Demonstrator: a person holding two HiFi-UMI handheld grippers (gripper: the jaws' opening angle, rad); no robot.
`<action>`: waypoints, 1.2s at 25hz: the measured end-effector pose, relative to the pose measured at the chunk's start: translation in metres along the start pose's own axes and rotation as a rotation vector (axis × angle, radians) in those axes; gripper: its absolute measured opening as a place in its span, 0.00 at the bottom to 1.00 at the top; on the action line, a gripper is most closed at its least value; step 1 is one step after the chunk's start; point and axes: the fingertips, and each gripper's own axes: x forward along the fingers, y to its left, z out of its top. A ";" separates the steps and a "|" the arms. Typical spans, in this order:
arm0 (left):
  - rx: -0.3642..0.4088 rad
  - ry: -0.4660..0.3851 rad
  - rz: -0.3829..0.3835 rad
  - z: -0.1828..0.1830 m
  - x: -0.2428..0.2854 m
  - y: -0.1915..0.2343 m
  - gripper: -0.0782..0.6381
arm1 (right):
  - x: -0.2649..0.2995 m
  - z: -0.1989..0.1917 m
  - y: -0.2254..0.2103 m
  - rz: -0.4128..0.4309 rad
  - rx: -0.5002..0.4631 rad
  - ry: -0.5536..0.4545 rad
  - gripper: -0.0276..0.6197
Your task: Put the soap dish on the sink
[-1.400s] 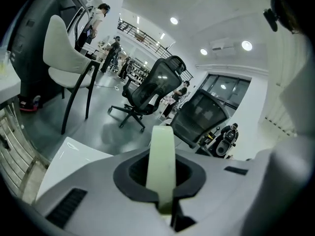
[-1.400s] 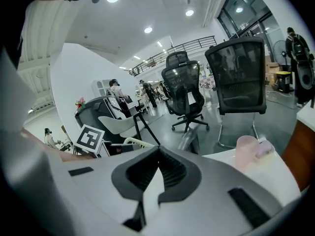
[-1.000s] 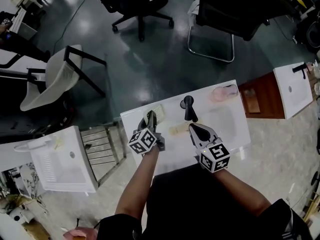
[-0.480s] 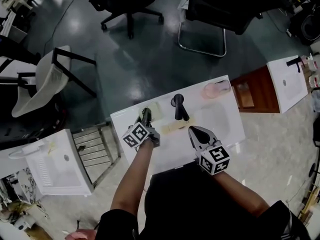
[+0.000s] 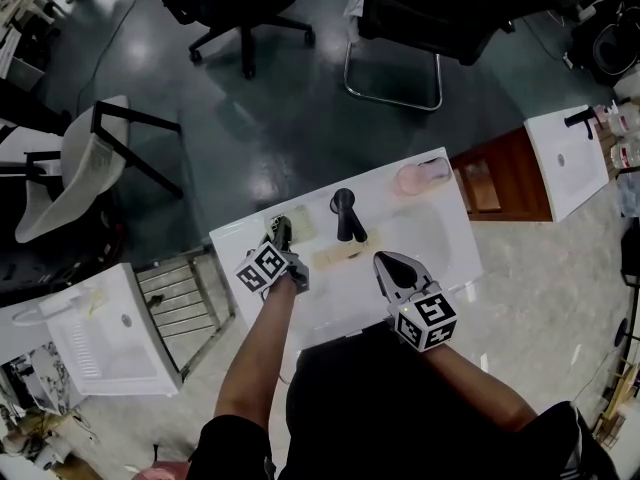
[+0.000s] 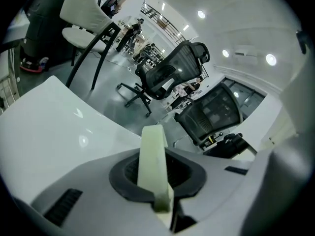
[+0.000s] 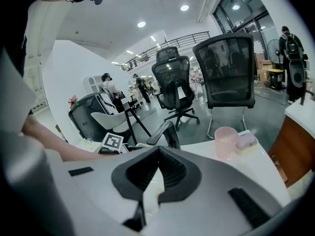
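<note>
Soap dish [image 6: 151, 163]: pale green, seen edge-on, clamped between the jaws of the left hand-held gripper [image 5: 283, 231]. In the head view the dish is held over the rear left corner of the sink [image 5: 450, 243], just left of the black faucet [image 5: 345, 215]. Whether it touches the white top cannot be told.

Right hand-held gripper [image 5: 384, 260]: jaws are closed together, with nothing gripped between them. It is held over the front part of the sink, right of the faucet, and is pointed toward the rear edge. The two grippers are well apart.

Pale yellow block [image 5: 335, 258]: it lies on the sink just in front of the faucet, between the two grippers and untouched by either.

Pink cup [image 5: 412, 179]: upright at the rear right corner of the sink. A small pinkish lump [image 7: 246, 140] is seen just beside it.

Surroundings:
- A dark glossy floor [image 5: 250, 138] is seen behind the sink.
- Two black office chairs [image 5: 240, 8] stand at the top of the head view.
- A white chair [image 5: 70, 168] on black legs stands at the left.
- A second white sink [image 5: 100, 333] is noted at lower left.
- A brown wooden cabinet [image 5: 495, 183] stands just right of the central sink.
</note>
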 end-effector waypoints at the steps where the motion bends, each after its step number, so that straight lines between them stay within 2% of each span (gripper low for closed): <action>1: 0.005 0.001 0.006 0.000 0.000 0.001 0.14 | 0.000 0.000 -0.001 0.000 -0.003 0.001 0.04; 6: 0.029 0.017 0.030 -0.001 0.002 0.009 0.15 | -0.002 0.002 -0.010 -0.022 -0.009 -0.007 0.04; 18: 0.093 0.078 0.082 -0.004 0.001 0.023 0.37 | -0.006 0.000 -0.017 -0.048 -0.001 -0.009 0.04; 24: 0.138 0.109 0.090 -0.004 -0.004 0.029 0.40 | -0.006 -0.005 -0.012 -0.047 -0.012 -0.005 0.04; 30: 0.148 0.125 0.086 -0.001 -0.011 0.036 0.40 | -0.008 -0.011 -0.006 -0.047 -0.015 0.003 0.04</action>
